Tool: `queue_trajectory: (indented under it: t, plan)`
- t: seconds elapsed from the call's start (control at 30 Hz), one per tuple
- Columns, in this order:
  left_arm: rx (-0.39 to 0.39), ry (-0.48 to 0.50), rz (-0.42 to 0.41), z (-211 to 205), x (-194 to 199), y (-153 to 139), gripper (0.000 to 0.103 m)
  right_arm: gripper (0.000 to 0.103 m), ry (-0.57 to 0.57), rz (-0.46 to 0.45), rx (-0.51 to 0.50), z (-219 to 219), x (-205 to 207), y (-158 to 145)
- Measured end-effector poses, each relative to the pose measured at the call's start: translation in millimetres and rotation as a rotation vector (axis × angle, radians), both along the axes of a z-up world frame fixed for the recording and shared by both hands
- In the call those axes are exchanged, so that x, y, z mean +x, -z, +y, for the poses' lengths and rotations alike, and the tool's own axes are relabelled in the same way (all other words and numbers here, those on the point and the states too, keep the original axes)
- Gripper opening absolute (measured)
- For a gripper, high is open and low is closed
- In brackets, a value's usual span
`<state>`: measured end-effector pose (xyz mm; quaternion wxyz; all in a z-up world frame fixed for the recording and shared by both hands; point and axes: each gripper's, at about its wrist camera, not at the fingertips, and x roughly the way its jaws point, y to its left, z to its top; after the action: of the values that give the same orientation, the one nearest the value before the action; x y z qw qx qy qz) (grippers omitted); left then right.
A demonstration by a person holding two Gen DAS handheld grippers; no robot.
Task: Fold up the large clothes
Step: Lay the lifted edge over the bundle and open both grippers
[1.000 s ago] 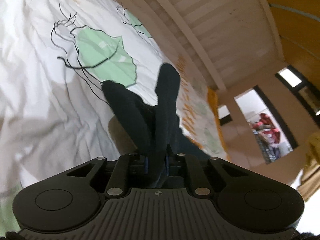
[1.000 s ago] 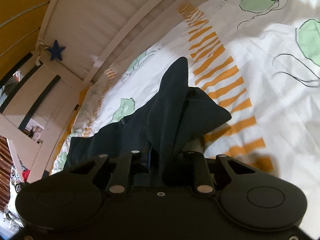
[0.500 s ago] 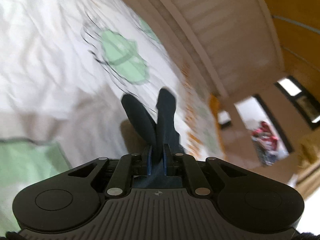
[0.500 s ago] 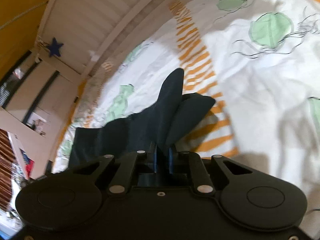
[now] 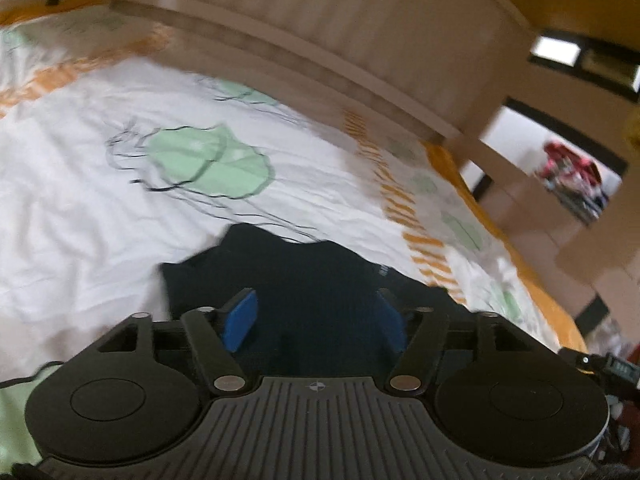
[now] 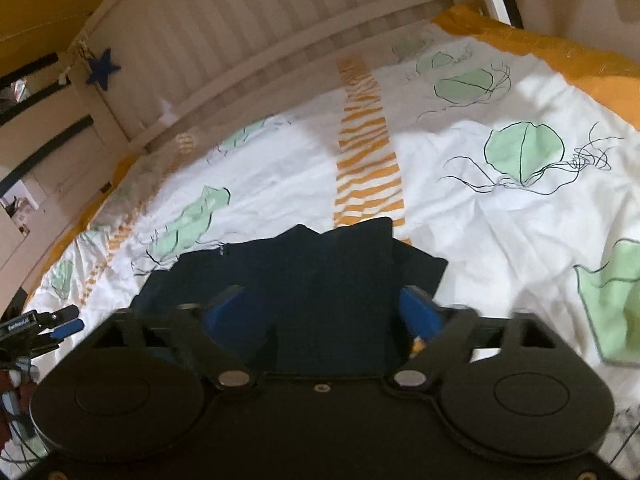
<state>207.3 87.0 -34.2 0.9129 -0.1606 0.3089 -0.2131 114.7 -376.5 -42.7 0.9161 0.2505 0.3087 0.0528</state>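
A dark navy garment lies in folded layers on a white bedspread printed with green jellyfish and orange stripes, seen from both wrist cameras. The left gripper hangs just above the garment's near edge, its jaws opening; the blue pads stand apart with cloth beneath the gap but nothing pinched. The right gripper hangs over the garment's other end, jaws likewise opening and spread wide, the pads clear of the fabric. Beyond the garment, a slatted pale wooden bed rail curves along the far side of the bedspread, a blue star hanging at its corner post. An orange sheet edges the bedspread. In the left view, past the bed rail, a doorway shows a blurred heap of red things.
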Motion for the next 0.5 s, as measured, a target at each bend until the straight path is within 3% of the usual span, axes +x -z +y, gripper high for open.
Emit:
queue_trajectory:
  t: [0.3,0.4,0.5]
  plan:
    - [0.053,0.101,-0.016,-72,2,13,0.076,0.102,0.063,0.194,0.082,-12,0,30]
    - [0.073,0.112,0.009,-89,3,23,0.076,0.102,0.071,0.277,0.158,-21,6,46]
    - [0.078,0.117,0.037,-98,6,31,0.076,0.103,0.055,0.304,0.253,-25,9,62]
